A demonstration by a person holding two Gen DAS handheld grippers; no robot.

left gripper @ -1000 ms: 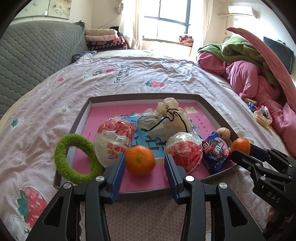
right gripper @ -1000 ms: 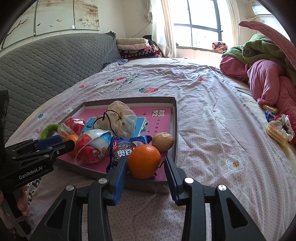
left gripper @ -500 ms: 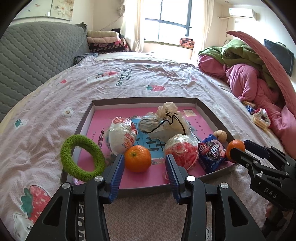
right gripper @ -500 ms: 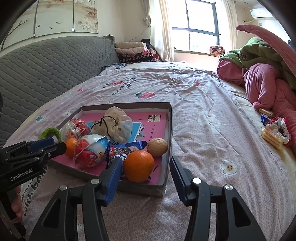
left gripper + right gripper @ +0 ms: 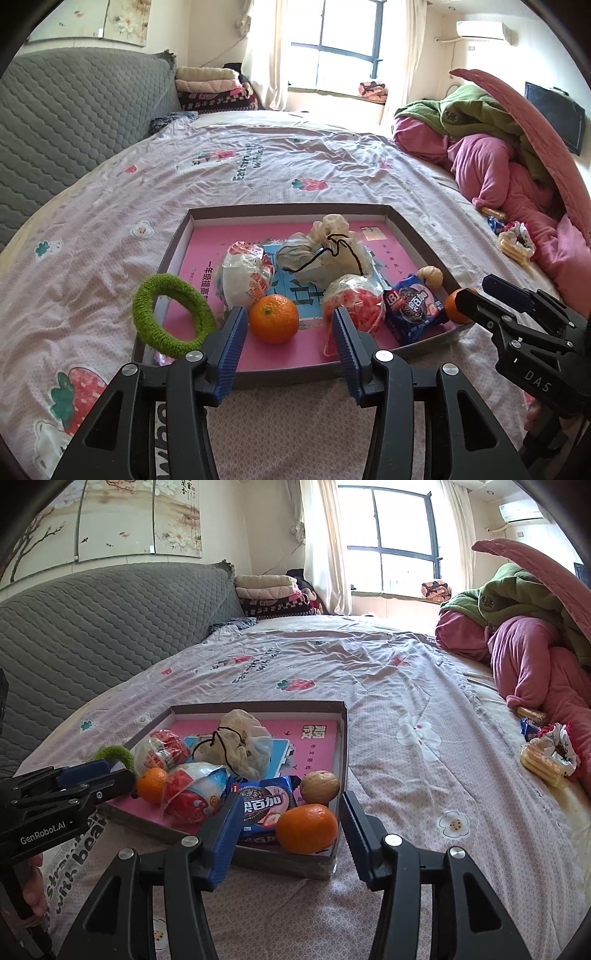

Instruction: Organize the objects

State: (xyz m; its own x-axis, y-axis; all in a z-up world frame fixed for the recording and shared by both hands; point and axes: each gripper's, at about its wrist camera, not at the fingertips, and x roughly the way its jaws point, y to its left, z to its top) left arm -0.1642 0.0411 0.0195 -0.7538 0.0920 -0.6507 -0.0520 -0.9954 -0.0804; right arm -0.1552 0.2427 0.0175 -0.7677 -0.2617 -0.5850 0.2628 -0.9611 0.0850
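Bright daylight, sharp fisheye views

The window [image 5: 334, 44] glares white at the far end of the bed [image 5: 295, 162]; shadows are soft, edges curve, corners go black.

1. The shallow tray [image 5: 284, 212] sits on the bed [image 5: 110, 229]; its low rim stands between each claw and the things inside.
2. Near half of the tray is crowded — the left orange [image 5: 274, 318], two wrapped snacks [image 5: 246, 275], the cookie packet [image 5: 264, 806], the walnut [image 5: 319, 786] and the right orange [image 5: 307, 828] lie close together, with only narrow gaps.
3. The tied cloth bag [image 5: 328, 249] bulks up mid-tray; behind it the pink floor is bare up to the far rim.
4. The green ring [image 5: 170, 314] leans over the tray's left rim.
5. Open bedsheet lies right of the tray — clear up to the heaped bedding [image 5: 524, 642].
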